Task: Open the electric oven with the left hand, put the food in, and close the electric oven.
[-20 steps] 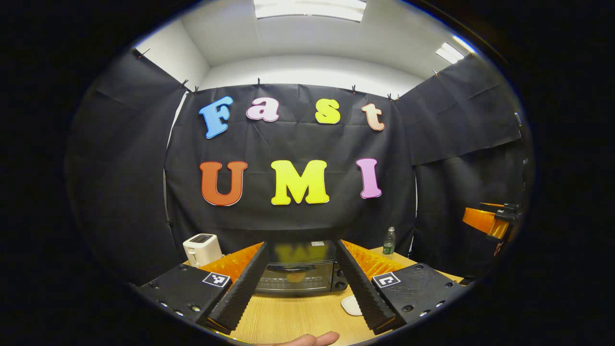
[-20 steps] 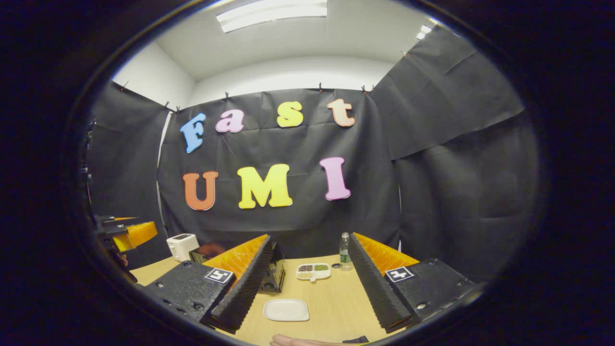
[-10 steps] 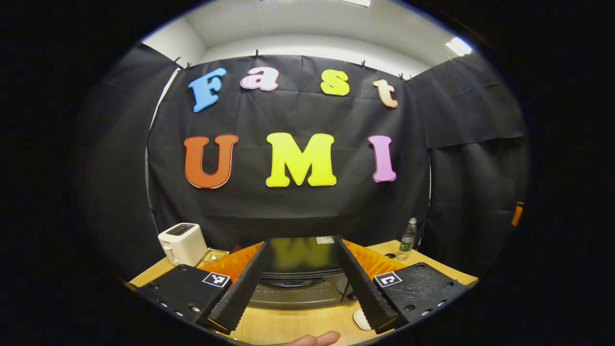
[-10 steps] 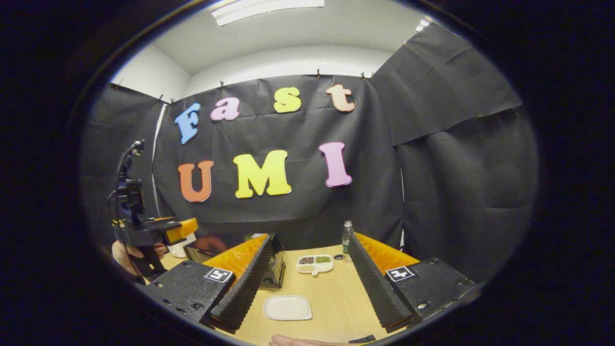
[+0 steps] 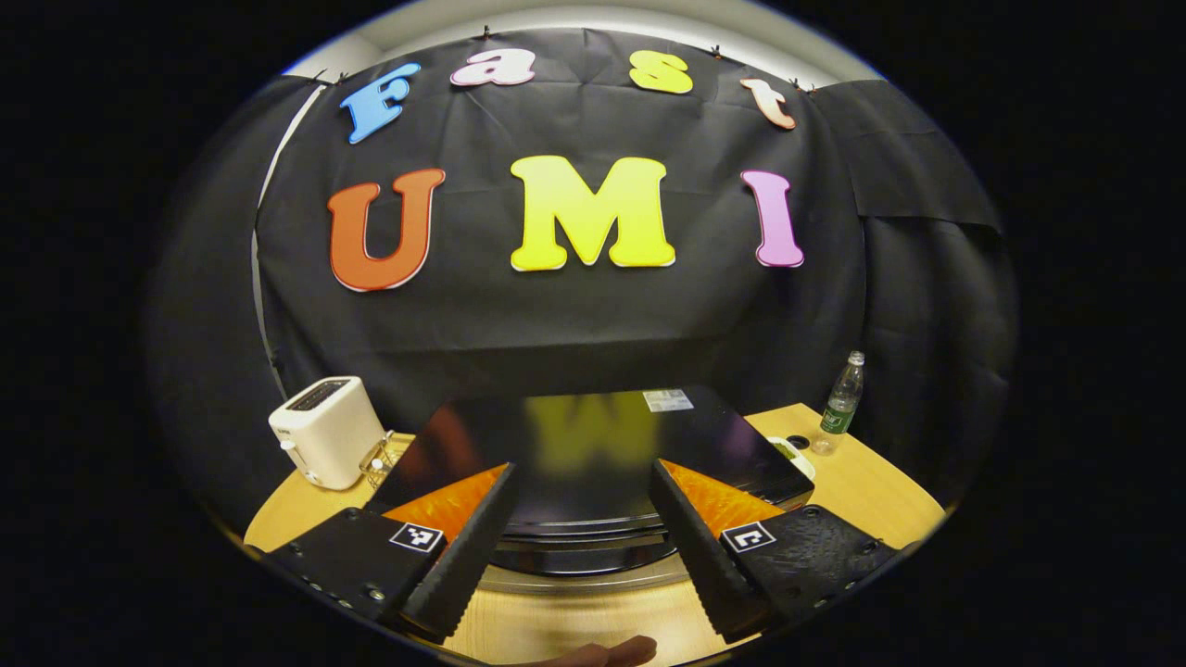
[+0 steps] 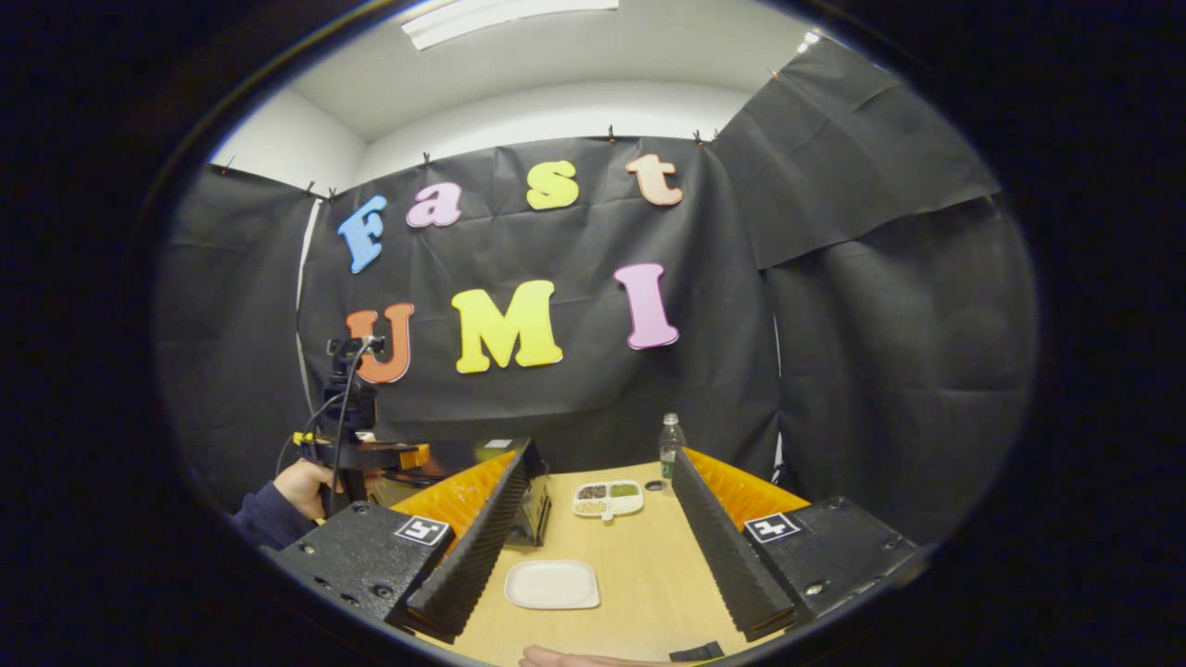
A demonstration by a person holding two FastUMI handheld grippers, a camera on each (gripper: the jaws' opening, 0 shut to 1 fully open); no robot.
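Atop the black oven, unreadable white label, left claw agape

Oven front and door handle sit hidden behind the left gripper's fingers; compartment tray contents too small to identify.

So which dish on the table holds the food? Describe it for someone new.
Start at the wooden table in the right gripper view. Behind the empty white plate, near the bottle, sits a white divided dish. Its compartments alone hold dark, green and pale fillings.
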